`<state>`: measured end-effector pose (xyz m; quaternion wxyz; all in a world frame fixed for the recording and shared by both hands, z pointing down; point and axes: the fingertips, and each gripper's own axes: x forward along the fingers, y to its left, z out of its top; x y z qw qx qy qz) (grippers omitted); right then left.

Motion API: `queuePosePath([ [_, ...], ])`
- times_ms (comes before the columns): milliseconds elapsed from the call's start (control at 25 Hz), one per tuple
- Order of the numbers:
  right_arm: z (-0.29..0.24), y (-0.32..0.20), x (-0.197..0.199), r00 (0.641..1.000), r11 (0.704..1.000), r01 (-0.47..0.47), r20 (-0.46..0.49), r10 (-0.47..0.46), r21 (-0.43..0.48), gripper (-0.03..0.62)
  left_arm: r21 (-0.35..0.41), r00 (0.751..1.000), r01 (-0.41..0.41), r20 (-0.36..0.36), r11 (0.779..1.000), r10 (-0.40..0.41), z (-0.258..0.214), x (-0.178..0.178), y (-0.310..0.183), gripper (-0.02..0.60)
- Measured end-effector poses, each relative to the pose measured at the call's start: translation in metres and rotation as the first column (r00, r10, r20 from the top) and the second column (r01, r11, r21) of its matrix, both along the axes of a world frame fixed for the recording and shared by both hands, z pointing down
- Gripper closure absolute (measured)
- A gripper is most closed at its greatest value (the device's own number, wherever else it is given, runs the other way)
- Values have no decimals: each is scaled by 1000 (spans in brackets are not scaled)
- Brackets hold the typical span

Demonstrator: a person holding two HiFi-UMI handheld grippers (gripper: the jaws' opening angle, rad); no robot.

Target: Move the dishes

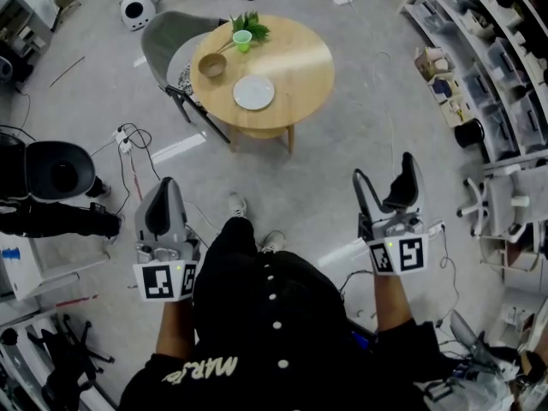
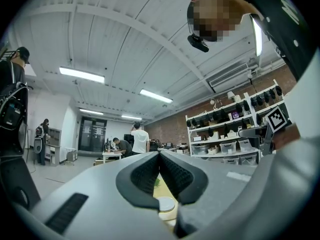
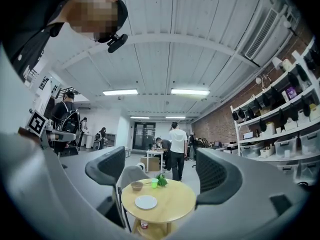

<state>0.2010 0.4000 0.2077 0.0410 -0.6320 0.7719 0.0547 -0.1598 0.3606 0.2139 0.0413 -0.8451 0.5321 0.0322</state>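
Note:
A round wooden table (image 1: 300, 67) stands a few steps ahead on the grey floor. On it lie a white plate (image 1: 253, 92), a brown bowl (image 1: 211, 65), a green cup (image 1: 243, 39) and a small plant (image 1: 253, 27). My left gripper (image 1: 164, 187) is shut and empty, held low at the left. My right gripper (image 1: 385, 176) is open and empty at the right. Both are far from the table. In the right gripper view the plate (image 3: 146, 202), bowl (image 3: 136, 186) and cup (image 3: 154, 183) show between the open jaws (image 3: 161, 176). The left gripper (image 2: 159, 155) shows its pads pressed together.
A grey chair (image 1: 167, 41) stands against the table's far left side. A black office chair (image 1: 56, 169) and floor cables (image 1: 128, 139) lie to my left, with storage shelves (image 1: 479, 50) along the right. Several people stand far back in the room (image 3: 176, 149).

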Motion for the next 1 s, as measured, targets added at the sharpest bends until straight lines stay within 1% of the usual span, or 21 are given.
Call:
queuePosePath([
  [200, 2, -23, 2, 1000, 1000, 2, -8, -2, -1, 160, 0, 1000, -2, -13, 1000, 2, 6, 5, -26, 578],
  [440, 0, -70, 5, 1000, 1000, -13, -10, 13, -1, 160, 11, 999, -22, -23, 1000, 22, 5, 11, -83, 578],
  [680, 1, -129, 4, 1000, 1000, -20, -17, 20, -7, 160, 15, 999, -35, -26, 999, 36, 4, 13, -148, 578],
  [1000, -7, -227, -6, 999, 999, -28, -36, 27, -23, 160, 7, 997, -68, -26, 998, 68, -2, 10, -250, 578],
])
